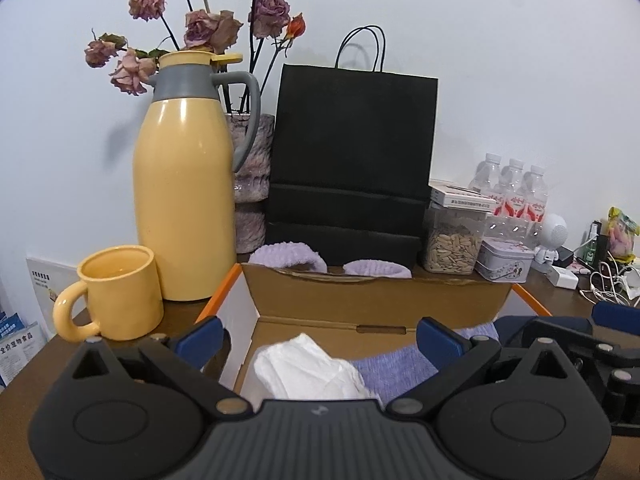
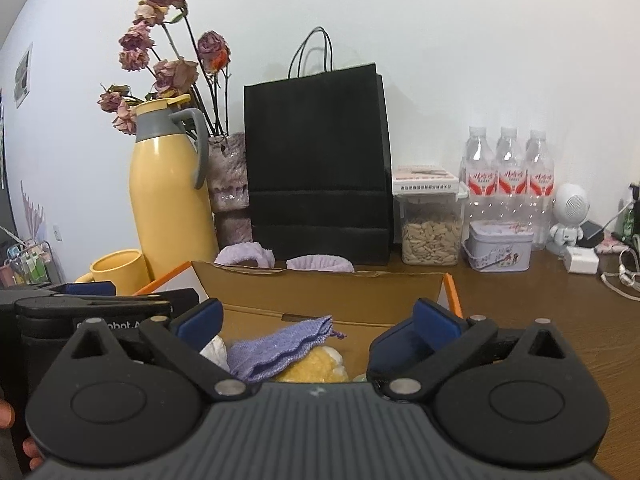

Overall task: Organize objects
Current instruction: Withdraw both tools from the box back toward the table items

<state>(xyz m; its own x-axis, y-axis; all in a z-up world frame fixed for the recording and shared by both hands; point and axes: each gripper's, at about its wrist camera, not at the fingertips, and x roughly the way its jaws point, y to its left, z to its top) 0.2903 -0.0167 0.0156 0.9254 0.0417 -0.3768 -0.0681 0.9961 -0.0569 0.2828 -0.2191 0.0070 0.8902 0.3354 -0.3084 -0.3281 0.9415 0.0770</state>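
Cardboard box [image 1: 376, 300] sits open on the bench [image 2: 540, 308], in front of the black paper bag [image 1: 352, 160]; both my grippers hover at its near edge. Inside: white crumpled cloth [image 1: 308, 368], knitted purple pouch [image 2: 280, 346], yellow fluffy item [image 2: 312, 366] under the pouch. Two lilac fuzzy pieces [image 1: 288, 258] lie just behind the box's back flap, outside it; socks or slippers maybe, mostly hidden. Left gripper [image 1: 320, 336]: jaws spread wide, holding nothing, over the white cloth. Right gripper [image 2: 316, 320]: jaws wide too, empty, over the pouch. Handling guess: everything in the box is soft, light, floppy, not fragile; it'll sag and bunch when lifted. Pinch the pouch mid-body or near its drawstring end, take the cloth at its raised fold. Yellow thermos [image 1: 184, 184] and yellow mug [image 1: 116, 292] stand left of the box, clear of it.
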